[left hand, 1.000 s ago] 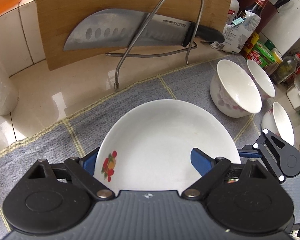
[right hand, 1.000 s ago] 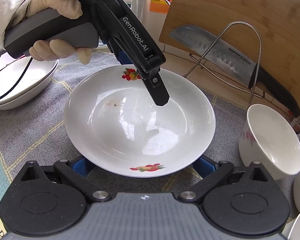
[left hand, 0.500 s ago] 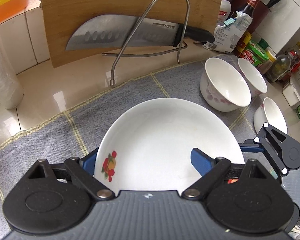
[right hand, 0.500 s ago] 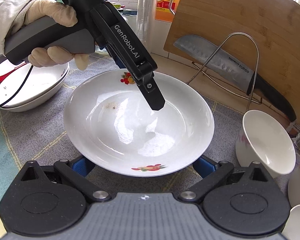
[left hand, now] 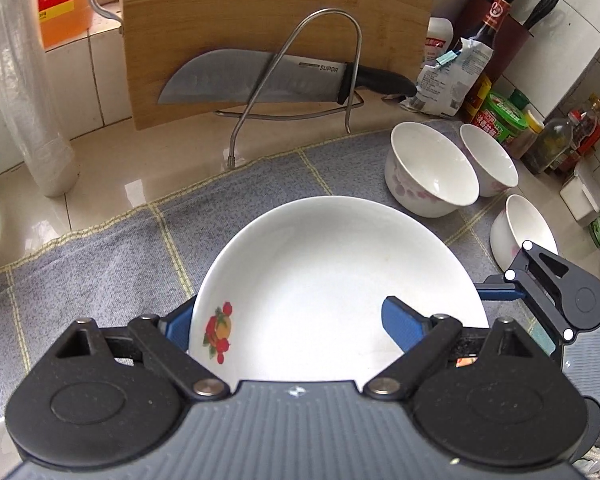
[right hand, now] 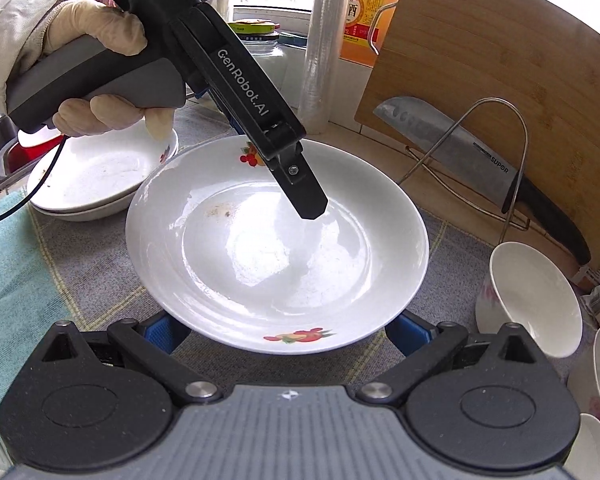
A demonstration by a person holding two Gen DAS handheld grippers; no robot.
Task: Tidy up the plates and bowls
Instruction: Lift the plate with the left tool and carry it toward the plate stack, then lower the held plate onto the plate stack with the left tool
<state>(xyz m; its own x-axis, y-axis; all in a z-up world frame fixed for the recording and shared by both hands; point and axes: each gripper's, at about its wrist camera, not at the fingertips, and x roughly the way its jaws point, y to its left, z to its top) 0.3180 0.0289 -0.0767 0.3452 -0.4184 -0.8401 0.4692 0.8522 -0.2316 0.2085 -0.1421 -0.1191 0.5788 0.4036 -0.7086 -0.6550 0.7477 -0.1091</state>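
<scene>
Midway over the grey checked cloth (left hand: 100, 248) on the tabletop, your left gripper (left hand: 286, 322) holds a white shallow plate with a red fruit motif (left hand: 332, 280): one blue-padded finger sits inside the dish, the other under its rim, the jaws clamped on the plate's edge. From the right wrist view, the same plate (right hand: 276, 248) shows a small brown smudge near its centre, and your gloved left hand (right hand: 96, 80) grips the grey handle above it. Your right gripper (right hand: 286, 330) sits low at the plate's near rim, its jaws spread wide with both blue pads beneath and on either side of the dish; you cannot tell whether they touch it.

Just beyond the plate, a stack of similar white plates (right hand: 96, 176) rests on the cloth. To the right, three white bowls with pink flowers (left hand: 432, 172) stand close together. Behind, a steel kitchen knife with a black handle (left hand: 268, 82) lies in a wire rack (left hand: 320, 64) against a bamboo cutting board (left hand: 268, 12), beside sauce bottles and jars (left hand: 496, 52).
</scene>
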